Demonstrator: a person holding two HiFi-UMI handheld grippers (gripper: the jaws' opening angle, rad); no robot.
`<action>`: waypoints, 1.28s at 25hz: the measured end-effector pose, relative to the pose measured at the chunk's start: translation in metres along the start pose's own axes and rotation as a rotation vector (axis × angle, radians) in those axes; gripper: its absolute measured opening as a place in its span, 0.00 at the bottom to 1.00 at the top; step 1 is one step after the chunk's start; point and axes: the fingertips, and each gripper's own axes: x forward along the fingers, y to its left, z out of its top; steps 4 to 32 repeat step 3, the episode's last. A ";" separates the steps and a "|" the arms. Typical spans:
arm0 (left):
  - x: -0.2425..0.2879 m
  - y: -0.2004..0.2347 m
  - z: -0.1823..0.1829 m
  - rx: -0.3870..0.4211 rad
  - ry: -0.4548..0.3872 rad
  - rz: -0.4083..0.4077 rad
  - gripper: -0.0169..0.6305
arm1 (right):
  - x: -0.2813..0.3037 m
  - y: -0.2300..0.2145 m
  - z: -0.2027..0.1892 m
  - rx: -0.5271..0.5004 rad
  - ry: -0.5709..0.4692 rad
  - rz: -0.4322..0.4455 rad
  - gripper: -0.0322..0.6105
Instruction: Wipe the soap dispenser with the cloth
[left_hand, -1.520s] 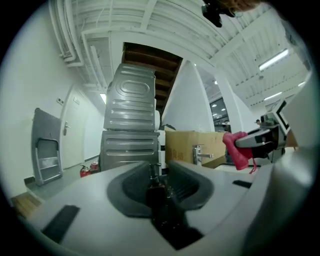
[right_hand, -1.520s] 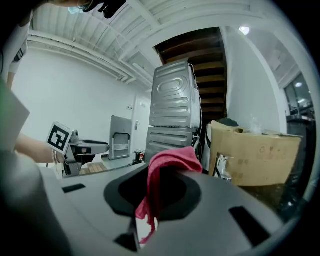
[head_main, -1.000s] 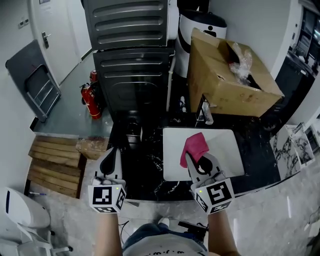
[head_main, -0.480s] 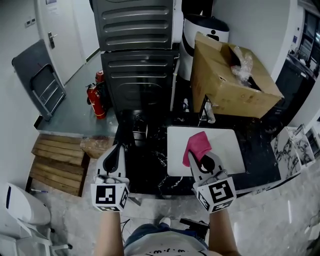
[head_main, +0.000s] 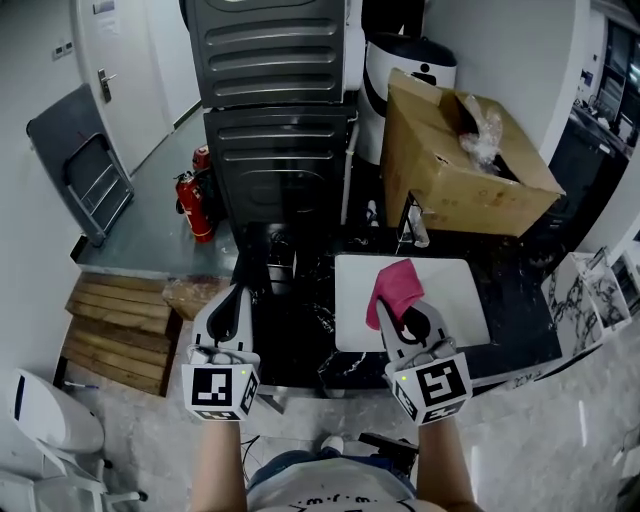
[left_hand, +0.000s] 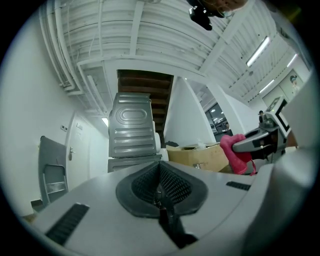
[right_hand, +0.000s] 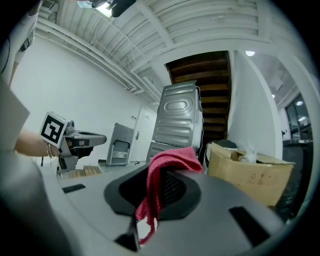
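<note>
In the head view my right gripper (head_main: 392, 312) is shut on a pink cloth (head_main: 394, 287) that hangs over the white sink basin (head_main: 450, 290). The right gripper view shows the cloth (right_hand: 162, 167) draped from the closed jaws of that gripper (right_hand: 159, 192). My left gripper (head_main: 232, 296) hovers over the black marble counter (head_main: 300, 340), shut and empty, as the left gripper view (left_hand: 160, 192) confirms. A small pale, spouted fixture (head_main: 415, 230) stands at the basin's far edge; I cannot tell whether it is the soap dispenser.
An open cardboard box (head_main: 460, 160) sits behind the basin. Black stacked machines (head_main: 275, 120) rise beyond the counter, with red fire extinguishers (head_main: 192, 200) and wooden pallets (head_main: 120, 320) on the floor at left. A white bin (head_main: 405, 75) stands at the back.
Both grippers have lifted slightly and edged forward, the pink cloth still clamped in the right one. The left stays shut and empty.
</note>
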 end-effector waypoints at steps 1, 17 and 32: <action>0.000 0.000 0.001 0.000 -0.004 -0.001 0.05 | 0.000 0.000 0.000 -0.003 0.000 -0.001 0.12; 0.000 -0.001 0.002 0.001 -0.011 -0.004 0.05 | 0.000 0.000 0.000 -0.007 0.002 -0.003 0.12; 0.000 -0.001 0.002 0.001 -0.011 -0.004 0.05 | 0.000 0.000 0.000 -0.007 0.002 -0.003 0.12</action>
